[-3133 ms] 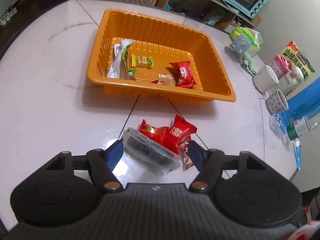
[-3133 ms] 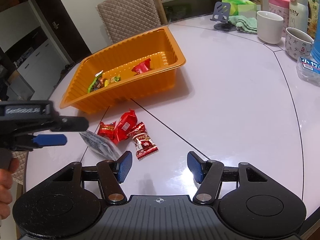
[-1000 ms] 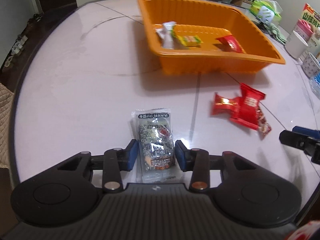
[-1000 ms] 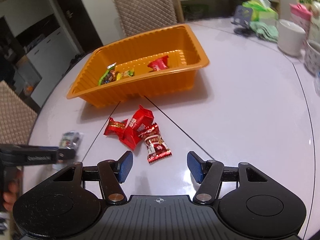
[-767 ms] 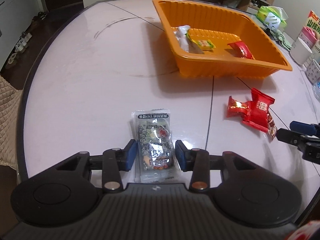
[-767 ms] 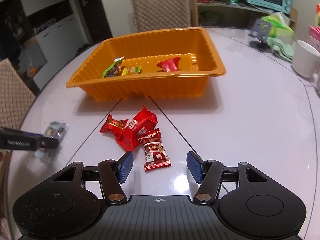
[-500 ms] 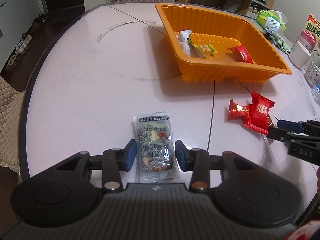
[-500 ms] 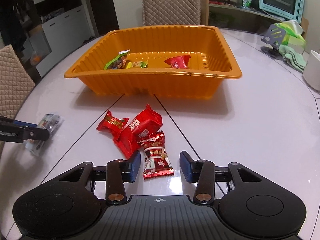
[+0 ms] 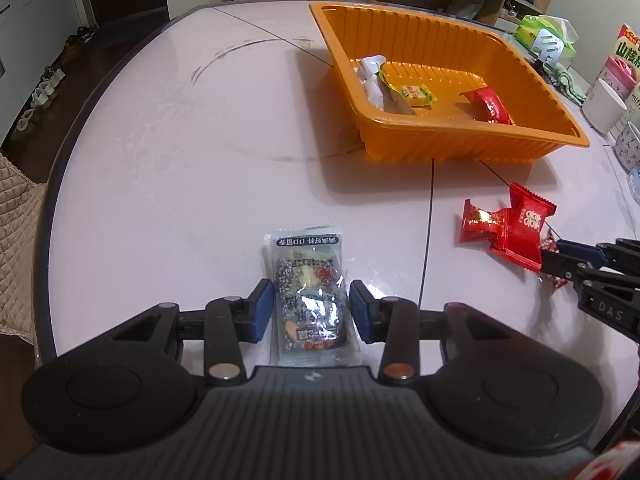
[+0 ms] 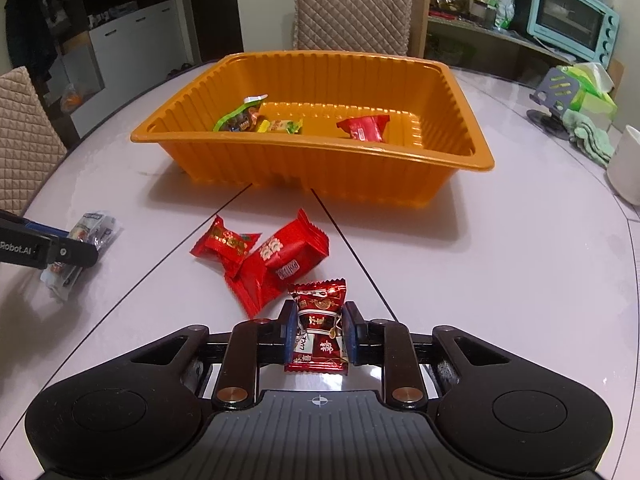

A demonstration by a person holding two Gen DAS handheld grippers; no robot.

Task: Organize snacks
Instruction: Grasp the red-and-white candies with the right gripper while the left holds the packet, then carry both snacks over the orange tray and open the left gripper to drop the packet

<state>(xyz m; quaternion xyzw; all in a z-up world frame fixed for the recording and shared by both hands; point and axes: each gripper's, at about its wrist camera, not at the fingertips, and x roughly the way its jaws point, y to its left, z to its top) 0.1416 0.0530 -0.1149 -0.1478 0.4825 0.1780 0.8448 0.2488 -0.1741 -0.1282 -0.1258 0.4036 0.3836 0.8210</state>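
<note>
While the left gripper point(image 9: 312, 306) squeezes its two blue pads onto a clear snack packet point(image 9: 310, 292) lying on the white table point(image 9: 160, 160), the right gripper point(image 10: 318, 332) has its pads pressed tight on a small dark red candy point(image 10: 319, 326). Two bigger red snacks point(image 10: 260, 256) lie just beside that candy. Behind them sits the orange tray point(image 10: 320, 160), with a few snacks inside.

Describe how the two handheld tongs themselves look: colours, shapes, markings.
Both are matte black. The left tongs and right tongs each have two short arms with blue pads, round metal pivot pins, two circular domes and a ribbed grey-black body bearing a small crosshair mark. White lettering runs along their sides. No cables or sleeves show.
</note>
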